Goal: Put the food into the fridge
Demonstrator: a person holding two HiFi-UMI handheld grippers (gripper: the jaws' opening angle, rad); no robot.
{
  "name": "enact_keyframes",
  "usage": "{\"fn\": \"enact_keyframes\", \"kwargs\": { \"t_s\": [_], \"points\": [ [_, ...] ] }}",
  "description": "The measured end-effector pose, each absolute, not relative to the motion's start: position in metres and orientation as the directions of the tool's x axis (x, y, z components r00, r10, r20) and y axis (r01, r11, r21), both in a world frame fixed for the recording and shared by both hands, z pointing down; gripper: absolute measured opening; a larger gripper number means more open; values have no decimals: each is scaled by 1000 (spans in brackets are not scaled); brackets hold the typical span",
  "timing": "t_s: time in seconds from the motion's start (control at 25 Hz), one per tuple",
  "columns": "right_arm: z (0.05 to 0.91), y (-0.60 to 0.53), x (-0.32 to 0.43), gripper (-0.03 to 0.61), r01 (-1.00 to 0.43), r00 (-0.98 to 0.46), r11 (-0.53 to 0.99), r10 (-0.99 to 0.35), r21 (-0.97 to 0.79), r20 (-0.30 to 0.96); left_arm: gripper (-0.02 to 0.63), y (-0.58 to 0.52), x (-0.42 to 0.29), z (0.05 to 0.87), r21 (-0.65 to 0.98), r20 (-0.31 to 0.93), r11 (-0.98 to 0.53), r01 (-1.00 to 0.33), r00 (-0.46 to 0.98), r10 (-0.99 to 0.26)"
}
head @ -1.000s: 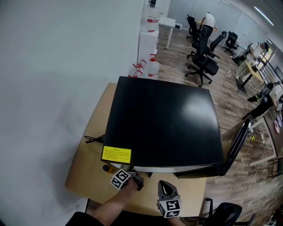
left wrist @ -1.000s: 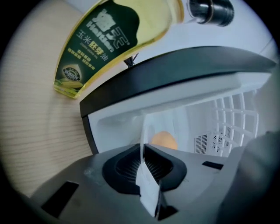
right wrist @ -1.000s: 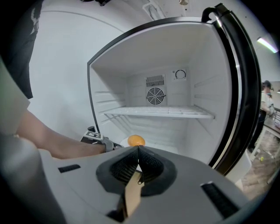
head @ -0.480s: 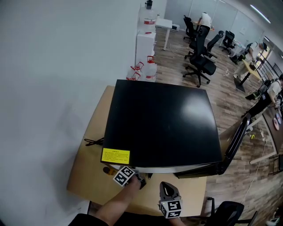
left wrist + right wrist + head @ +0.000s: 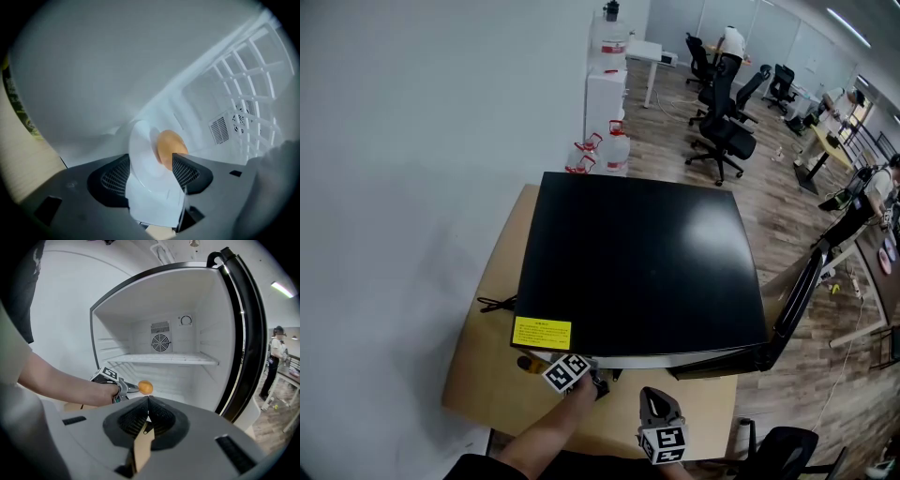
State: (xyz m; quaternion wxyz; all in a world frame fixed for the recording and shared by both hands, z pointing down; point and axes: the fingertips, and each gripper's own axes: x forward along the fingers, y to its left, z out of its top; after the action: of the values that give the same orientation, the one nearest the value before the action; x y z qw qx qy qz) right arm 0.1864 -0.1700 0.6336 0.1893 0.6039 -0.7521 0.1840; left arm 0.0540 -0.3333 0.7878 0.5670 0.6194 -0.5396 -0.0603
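Observation:
A black mini fridge [image 5: 642, 262] stands on a tan table [image 5: 483, 375], its door [image 5: 797, 309] swung open to the right. My left gripper [image 5: 151, 171] reaches into the white lower compartment. A white plate [image 5: 140, 159] carrying a round orange food item [image 5: 169, 146] lies between its jaws, which are opening and stand wide apart. In the right gripper view the left gripper [image 5: 131, 388] is below the wire shelf [image 5: 164, 359], with the orange item [image 5: 146, 387] at its tips. My right gripper [image 5: 148, 401] stays outside the fridge, shut and empty.
A white wall runs along the left. A black cable [image 5: 497, 300] lies on the table beside the fridge, which bears a yellow label [image 5: 541, 332]. Water bottles [image 5: 614, 150], office chairs [image 5: 727, 131] and people stand beyond. The open door [image 5: 243, 333] flanks the right side.
In the head view the left gripper's marker cube has edged slightly right along the fridge's front. The right gripper has stayed in place.

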Motion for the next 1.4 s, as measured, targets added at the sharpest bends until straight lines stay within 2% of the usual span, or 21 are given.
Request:
{"fn": "enact_keyframes", "kwargs": {
  "t_s": [0.16,0.44,0.96,1.16,1.4],
  "points": [
    [631,-171,186,60,-978,-200,203,-841,-51,502,283,-329,53,788,732,559,201,-650,406,-722],
    [621,-164,173,60,-965,-247,257,-849,-43,467,304,-321,54,781,664,576,121,-738,402,-712],
    [607,-138,179,60,-985,-169,161,-883,-56,438,305,-282,40,734,692,494,-35,-722,508,-706],
    [584,-114,172,60,-990,-140,120,-908,-74,396,305,-254,34,686,662,388,-242,-709,600,-699],
    [548,-71,157,60,-993,-108,85,-942,-87,319,304,-202,9,602,505,228,-463,-728,630,-742]
  ]
}}
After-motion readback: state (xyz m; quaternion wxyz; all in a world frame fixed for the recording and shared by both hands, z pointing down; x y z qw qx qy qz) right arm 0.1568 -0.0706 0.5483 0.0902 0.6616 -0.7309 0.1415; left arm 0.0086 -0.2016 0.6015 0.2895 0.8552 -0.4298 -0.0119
